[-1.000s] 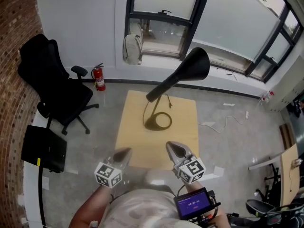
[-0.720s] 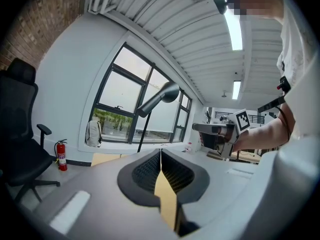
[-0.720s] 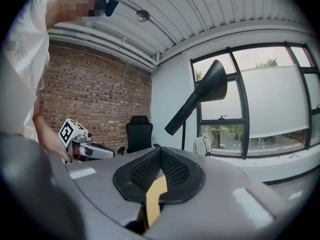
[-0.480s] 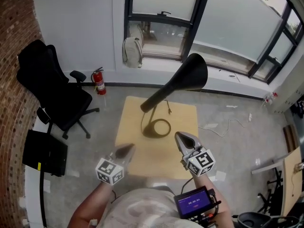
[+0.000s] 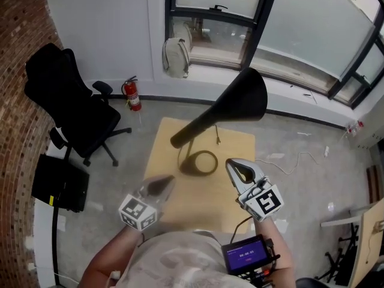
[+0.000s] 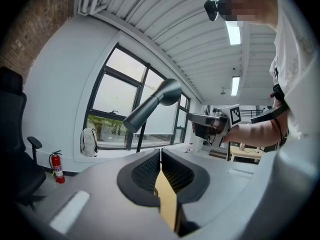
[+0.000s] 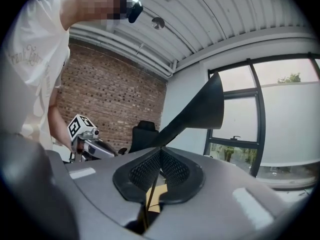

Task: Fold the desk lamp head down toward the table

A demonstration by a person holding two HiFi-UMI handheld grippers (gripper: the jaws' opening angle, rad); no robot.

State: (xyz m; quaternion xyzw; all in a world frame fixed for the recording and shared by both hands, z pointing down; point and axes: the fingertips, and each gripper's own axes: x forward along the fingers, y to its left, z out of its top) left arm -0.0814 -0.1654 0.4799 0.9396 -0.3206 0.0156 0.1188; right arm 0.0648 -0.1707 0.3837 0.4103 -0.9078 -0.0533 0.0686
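A black desk lamp stands on the small wooden table [image 5: 207, 200]. Its ring base [image 5: 198, 162] sits at the table's far half, and its cone-shaped head [image 5: 235, 99] points up and to the right on a slanted stem. My left gripper [image 5: 167, 183] is shut and empty, hovering over the table's left part, apart from the lamp. My right gripper [image 5: 232, 163] is shut and empty, just right of the ring base and below the head. The lamp head [image 6: 150, 106] shows ahead in the left gripper view, above the closed jaws [image 6: 160, 156]. In the right gripper view the head [image 7: 200, 109] rises past the closed jaws [image 7: 160, 158].
A black office chair [image 5: 72, 107] stands left of the table, with a black box [image 5: 57, 182] on the floor below it. A red fire extinguisher [image 5: 133, 95] and a pale backpack [image 5: 176, 57] are by the window wall. A white cable [image 5: 294, 159] lies on the floor at right.
Both grippers have risen and moved forward over the table toward the lamp, the right one further, up beside the ring base. The lamp has not moved.
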